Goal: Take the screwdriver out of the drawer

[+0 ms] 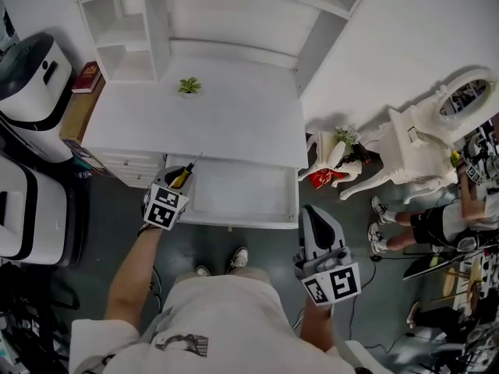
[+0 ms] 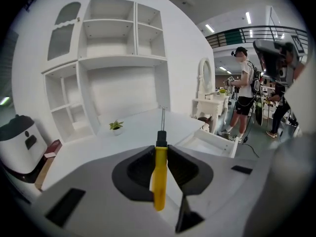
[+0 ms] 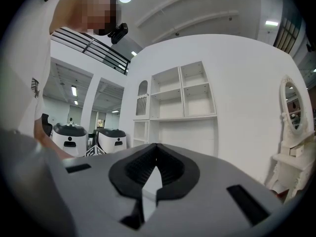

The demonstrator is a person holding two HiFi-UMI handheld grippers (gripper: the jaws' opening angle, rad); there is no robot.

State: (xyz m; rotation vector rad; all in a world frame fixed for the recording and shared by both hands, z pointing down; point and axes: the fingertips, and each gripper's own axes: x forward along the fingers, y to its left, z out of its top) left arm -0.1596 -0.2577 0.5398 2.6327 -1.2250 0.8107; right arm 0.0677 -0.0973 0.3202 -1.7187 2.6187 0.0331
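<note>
Left claw (image 2: 159,149) clamped on smooth yellow-handled screwdriver (image 2: 159,181), right claw (image 3: 157,148) closed, empty, white open drawer (image 1: 242,192)

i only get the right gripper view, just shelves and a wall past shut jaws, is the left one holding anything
Observer: Yes. The left gripper is shut on the screwdriver, pinching its yellow handle, with the metal shaft pointing away from it.
Operator: ok is the drawer open
Observer: It is. The head view shows the drawer pulled out in front of the person. The screwdriver is held up over its left corner and looks lifted clear of it.
Operator: whats on the desk top
Observer: Only a small potted plant shows there, toward the back of the white desk.
</note>
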